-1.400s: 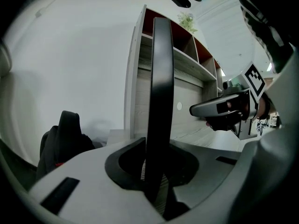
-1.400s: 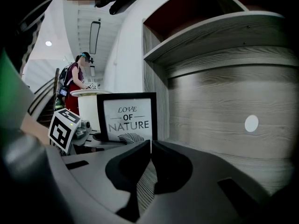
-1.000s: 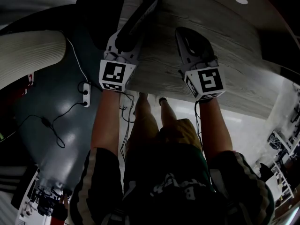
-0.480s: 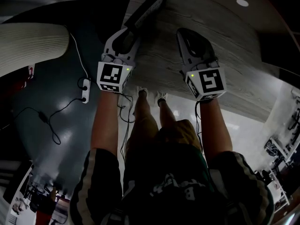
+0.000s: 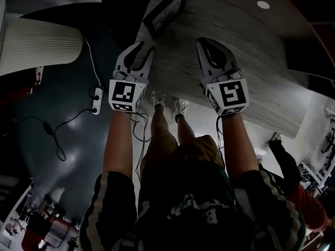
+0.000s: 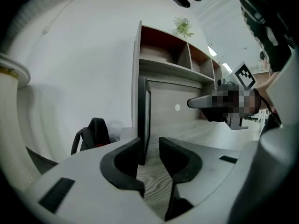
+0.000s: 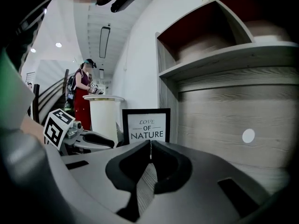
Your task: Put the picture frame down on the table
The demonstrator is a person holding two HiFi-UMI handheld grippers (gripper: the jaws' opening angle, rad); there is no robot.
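Where the picture frame (image 5: 166,8) stands on the grey wood-grain table (image 5: 251,46), it rests upright on its lower edge, well ahead of both tools, with its height running straight up. Its printed face points toward the right gripper (image 5: 208,43), and its thin black side edge points toward the left gripper (image 5: 142,48).

The left gripper view shows only that narrow edge, a dark vertical strip lined up with the gap of the jaws. The right gripper view shows the face square-on, white with "LOVE OF NATURE" inside a black border. Its lower part is hidden behind the jaws, so its proportions are unclear.

The left gripper's jaws have just been opening and now stand spread wide, with only bare table between the pads. The right gripper's jaws are pressed together, with nothing in them.

Behind the table rises a shelf unit (image 6: 163,71) with open compartments lined in red-brown. The nearest one seems to hold a pale, rounded object (image 7: 212,48), too blurred to name. A small plant (image 6: 183,28) sits on top.

Only the left gripper view shows a black backpack (image 6: 91,132) beside the table, and only the right gripper view shows a white pedestal (image 7: 103,118).
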